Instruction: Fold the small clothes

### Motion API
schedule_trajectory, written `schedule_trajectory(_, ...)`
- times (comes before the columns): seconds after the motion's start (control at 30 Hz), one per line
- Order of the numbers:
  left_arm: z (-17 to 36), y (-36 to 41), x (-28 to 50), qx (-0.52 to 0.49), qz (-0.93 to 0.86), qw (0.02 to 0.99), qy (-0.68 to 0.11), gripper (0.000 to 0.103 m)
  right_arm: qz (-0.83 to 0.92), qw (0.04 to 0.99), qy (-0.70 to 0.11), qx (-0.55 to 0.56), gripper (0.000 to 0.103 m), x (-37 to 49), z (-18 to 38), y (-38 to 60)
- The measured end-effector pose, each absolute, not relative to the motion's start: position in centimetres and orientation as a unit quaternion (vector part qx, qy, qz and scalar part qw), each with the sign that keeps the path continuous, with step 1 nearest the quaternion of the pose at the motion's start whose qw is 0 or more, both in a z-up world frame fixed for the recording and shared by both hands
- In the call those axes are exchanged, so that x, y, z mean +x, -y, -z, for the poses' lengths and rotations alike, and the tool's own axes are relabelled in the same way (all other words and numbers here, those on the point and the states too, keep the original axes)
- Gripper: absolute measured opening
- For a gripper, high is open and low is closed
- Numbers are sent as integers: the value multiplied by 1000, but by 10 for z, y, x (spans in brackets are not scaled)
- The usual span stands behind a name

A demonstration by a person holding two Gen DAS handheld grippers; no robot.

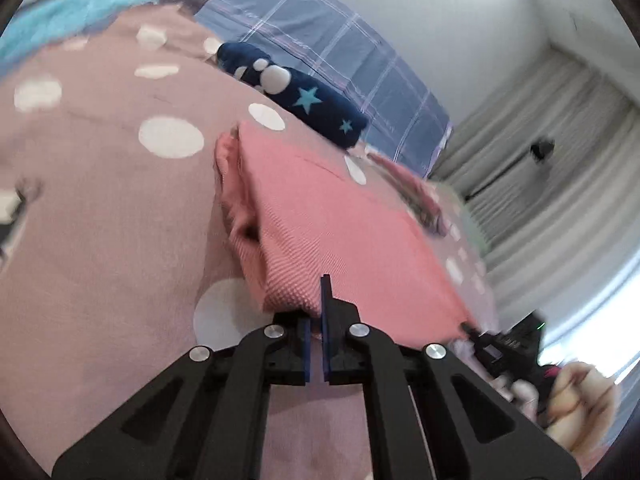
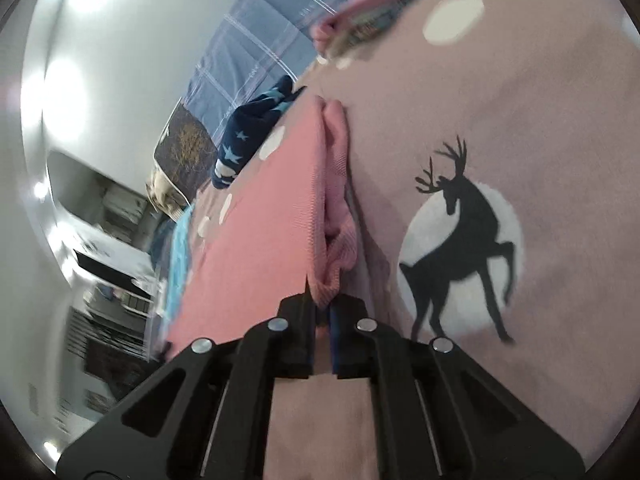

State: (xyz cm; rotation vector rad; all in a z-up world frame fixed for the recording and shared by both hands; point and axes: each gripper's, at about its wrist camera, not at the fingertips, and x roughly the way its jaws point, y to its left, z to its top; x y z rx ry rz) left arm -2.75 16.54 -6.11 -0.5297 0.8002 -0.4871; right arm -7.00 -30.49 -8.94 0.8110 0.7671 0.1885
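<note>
A pink ribbed garment [image 1: 340,216] lies folded in layers on the mauve bedspread. My left gripper [image 1: 316,312] is shut on its near corner, with cloth pinched between the pads. In the left wrist view my right gripper [image 1: 476,330] grips the garment's other near corner at the lower right. In the right wrist view the same pink garment [image 2: 272,208] stretches away from my right gripper [image 2: 322,304], which is shut on its bunched edge.
The mauve bedspread [image 1: 100,208] has white dots and a black deer print [image 2: 460,240]. A navy star-patterned cloth [image 1: 296,88] lies beyond the garment, by a blue plaid sheet [image 1: 340,48]. A turquoise cloth [image 1: 72,12] lies far left. Curtains [image 1: 552,168] hang at right.
</note>
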Motion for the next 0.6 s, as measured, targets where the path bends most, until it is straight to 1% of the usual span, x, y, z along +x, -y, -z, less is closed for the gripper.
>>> schedule_trajectory(0.1, 72, -170, -24, -218, 192, 863, -414, 4, -80, 842, -393, 362, 4, -82, 94, 305)
schedule_trajectory(0.13, 80, -175, -25, -218, 178, 860, -427, 7, -76, 836, -405, 361, 4, -84, 100, 306)
schedule_trajectory(0.17, 87, -178, -25, -224, 163, 856, -437, 12, -72, 832, -416, 359, 5, -85, 107, 308)
schedule_trajectory(0.2, 91, -180, -28, -225, 141, 856, -443, 14, -72, 831, -418, 360, 5, -88, 110, 310)
schedule_trajectory(0.23, 89, -177, -30, -214, 127, 862, -442, 20, -77, 831, -415, 361, 5, -90, 111, 312)
schedule_trajectory(0.27, 86, -177, -36, -190, 107, 872, -438, 22, -78, 836, -410, 356, 9, -94, 107, 315)
schedule_trajectory(0.3, 75, -170, -38, -144, 78, 888, -431, 24, -76, 843, -404, 347, 9, -96, 103, 317)
schedule_trajectory(0.4, 46, -146, -39, -49, 31, 916, -397, 29, -69, 869, -381, 310, 10, -95, 84, 325)
schedule_trajectory(0.47, 30, -120, -37, -36, 57, 922, -382, 30, -68, 879, -373, 288, 10, -87, 75, 331)
schedule_trajectory(0.6, 26, -27, -23, -19, 221, 883, -413, 31, -81, 883, -395, 240, 11, -53, 72, 338)
